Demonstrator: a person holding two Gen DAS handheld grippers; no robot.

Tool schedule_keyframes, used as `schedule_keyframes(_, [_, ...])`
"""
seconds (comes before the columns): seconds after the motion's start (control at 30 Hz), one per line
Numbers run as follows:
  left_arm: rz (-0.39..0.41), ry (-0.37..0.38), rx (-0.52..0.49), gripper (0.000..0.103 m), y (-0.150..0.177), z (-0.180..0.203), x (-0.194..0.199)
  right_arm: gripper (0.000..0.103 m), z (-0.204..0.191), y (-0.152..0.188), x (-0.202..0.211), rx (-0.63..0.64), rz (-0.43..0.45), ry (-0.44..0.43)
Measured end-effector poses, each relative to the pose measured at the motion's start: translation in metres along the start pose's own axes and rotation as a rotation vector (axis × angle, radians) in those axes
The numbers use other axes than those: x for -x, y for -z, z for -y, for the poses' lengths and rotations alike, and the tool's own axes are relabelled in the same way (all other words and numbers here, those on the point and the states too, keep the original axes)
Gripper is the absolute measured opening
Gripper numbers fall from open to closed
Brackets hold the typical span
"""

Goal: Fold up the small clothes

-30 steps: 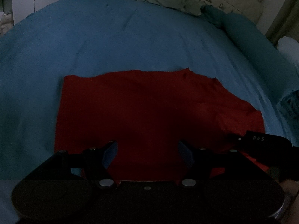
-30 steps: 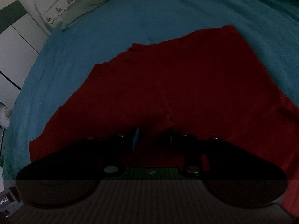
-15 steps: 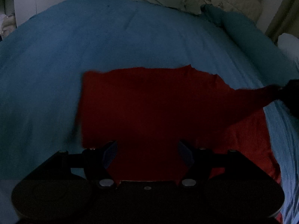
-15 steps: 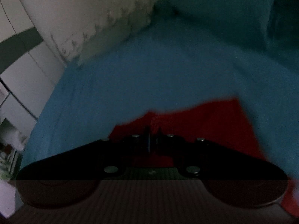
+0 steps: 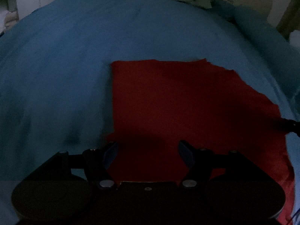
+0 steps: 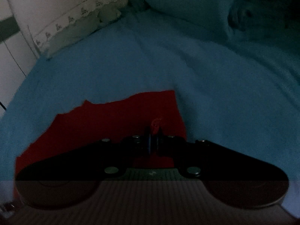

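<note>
Red garment (image 5: 187, 108) on blue bedsheet (image 5: 65, 65), right hand-held gripper (image 6: 153, 131) pinching its edge, left hand-held gripper (image 5: 148, 146) agape, angled down.

free: blue sheet (image 5: 75, 65) left, ahead | blocked: pillows (image 6: 187, 9) far end, red cloth (image 5: 178, 103) centre

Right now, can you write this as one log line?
step: folding | right gripper: jaws shut on red cloth | left gripper: open | surface: blue bedsheet

Both views are dim and grainy, colours muddy. Fisheye bending curves the bed (image 5: 75, 60) edges. The pillow (image 6: 196, 9) looks soft.
</note>
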State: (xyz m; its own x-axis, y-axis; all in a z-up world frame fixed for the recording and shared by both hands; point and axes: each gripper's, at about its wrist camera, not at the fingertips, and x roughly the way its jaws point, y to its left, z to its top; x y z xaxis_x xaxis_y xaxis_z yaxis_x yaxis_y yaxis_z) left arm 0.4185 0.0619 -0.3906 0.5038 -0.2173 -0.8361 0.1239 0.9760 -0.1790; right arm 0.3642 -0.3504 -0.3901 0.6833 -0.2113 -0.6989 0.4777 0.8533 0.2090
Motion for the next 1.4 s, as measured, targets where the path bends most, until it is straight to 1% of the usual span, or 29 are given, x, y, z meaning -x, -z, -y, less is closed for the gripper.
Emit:
schedule_keyframes(0.03, [-0.005, -0.020, 0.009, 0.075, 0.000, -0.003, -0.001, 0.021, 0.003, 0.001, -0.005, 0.005, -0.022, 0.011])
schedule_keyframes(0.1, [-0.027, -0.073, 0.031, 0.075, 0.000, -0.008, -0.004, 0.024, 0.009, 0.006, -0.017, 0.012, -0.094, 0.033])
schedule_keyframes(0.13, [-0.041, -0.104, 0.050, 0.073, 0.000, -0.013, -0.005, 0.031, 0.009, 0.009, -0.020, 0.024, -0.130, 0.056])
schedule_keyframes(0.17, [-0.047, -0.114, 0.069, 0.072, 0.000, -0.016, -0.002, 0.040, 0.010, 0.010, -0.019, 0.031, -0.148, 0.075])
schedule_keyframes(0.2, [-0.042, -0.112, 0.083, 0.072, -0.001, -0.018, 0.002, 0.047, 0.008, 0.009, -0.016, 0.031, -0.143, 0.075])
schedule_keyframes(0.23, [-0.020, -0.104, 0.081, 0.072, -0.002, -0.017, 0.011, 0.069, 0.007, 0.008, -0.006, 0.033, -0.117, 0.068])
schedule_keyframes(0.27, [0.011, -0.099, 0.053, 0.072, -0.003, -0.013, 0.021, 0.087, 0.002, 0.008, 0.007, 0.050, -0.063, 0.065])
schedule_keyframes(0.3, [0.037, -0.094, 0.007, 0.073, -0.005, -0.004, 0.031, 0.092, -0.003, 0.011, 0.018, 0.082, -0.009, 0.056])
schedule_keyframes(0.33, [0.053, -0.081, -0.032, 0.073, -0.006, 0.004, 0.036, 0.094, -0.010, 0.012, 0.027, 0.129, 0.033, 0.037])
schedule_keyframes(0.37, [0.067, -0.054, -0.082, 0.074, -0.009, 0.014, 0.041, 0.094, -0.021, 0.014, 0.031, 0.192, 0.045, 0.008])
schedule_keyframes(0.43, [0.068, 0.012, -0.161, 0.074, -0.013, 0.032, 0.039, 0.094, -0.038, 0.020, 0.026, 0.272, 0.019, -0.062])
schedule_keyframes(0.47, [0.064, 0.033, -0.185, 0.074, -0.014, 0.039, 0.034, 0.094, -0.043, 0.023, 0.021, 0.292, -0.002, -0.091])
schedule_keyframes(0.53, [0.057, 0.058, -0.226, 0.074, -0.016, 0.048, 0.019, 0.094, -0.049, 0.032, 0.005, 0.317, -0.041, -0.110])
schedule_keyframes(0.6, [0.015, 0.045, -0.226, 0.074, -0.017, 0.050, -0.002, 0.093, -0.048, 0.039, -0.013, 0.336, -0.085, -0.076])
schedule_keyframes(0.67, [-0.061, 0.007, -0.199, 0.070, -0.016, 0.042, -0.025, 0.093, -0.039, 0.046, -0.022, 0.338, -0.110, -0.030])
schedule_keyframes(0.7, [-0.066, 0.005, -0.186, 0.070, -0.015, 0.038, -0.029, 0.093, -0.032, 0.048, -0.020, 0.338, -0.100, -0.029])
schedule_keyframes(0.77, [-0.058, 0.027, -0.164, 0.071, -0.014, 0.031, -0.026, 0.092, -0.018, 0.047, -0.016, 0.329, -0.098, -0.024])
schedule_keyframes(0.8, [-0.065, 0.020, -0.155, 0.070, -0.014, 0.028, -0.023, 0.092, -0.011, 0.046, -0.013, 0.325, -0.097, -0.006])
schedule_keyframes(0.83, [-0.069, 0.009, -0.149, 0.069, -0.014, 0.025, -0.022, 0.092, -0.005, 0.044, -0.009, 0.319, -0.096, 0.031])
schedule_keyframes(0.87, [-0.073, -0.014, -0.139, 0.068, -0.014, 0.022, -0.017, 0.092, 0.005, 0.039, -0.006, 0.300, -0.092, 0.054])
schedule_keyframes(0.93, [-0.064, -0.048, -0.109, 0.063, -0.016, 0.014, -0.003, 0.091, 0.014, 0.033, 0.013, 0.274, -0.056, 0.059])
schedule_keyframes(0.97, [-0.038, -0.096, -0.103, 0.066, -0.019, 0.006, 0.009, 0.091, 0.018, 0.030, 0.025, 0.282, -0.033, 0.058])
schedule_keyframes(1.0, [-0.004, -0.158, -0.120, 0.069, -0.019, 0.003, 0.023, 0.092, 0.018, 0.028, 0.041, 0.297, -0.003, 0.051])
schedule_keyframes(1.07, [0.056, -0.221, -0.158, 0.084, -0.018, 0.000, 0.052, 0.093, 0.017, 0.022, 0.075, 0.309, 0.041, 0.021])
schedule_keyframes(1.1, [0.077, -0.222, -0.162, 0.088, -0.016, -0.002, 0.068, 0.093, 0.018, 0.021, 0.090, 0.309, 0.055, 0.002])
schedule_keyframes(1.13, [0.093, -0.203, -0.155, 0.092, -0.012, -0.005, 0.086, 0.093, 0.018, 0.020, 0.104, 0.310, 0.068, -0.011])
schedule_keyframes(1.2, [0.106, -0.153, -0.140, 0.093, -0.003, -0.007, 0.116, 0.094, 0.019, 0.019, 0.137, 0.313, 0.081, -0.030])
schedule_keyframes(1.23, [0.099, -0.130, -0.133, 0.093, 0.003, -0.008, 0.131, 0.094, 0.021, 0.019, 0.154, 0.312, 0.079, -0.044])
schedule_keyframes(1.4, [0.053, -0.069, -0.139, 0.093, 0.047, -0.004, 0.201, 0.094, 0.033, 0.026, 0.230, 0.301, 0.047, -0.107])
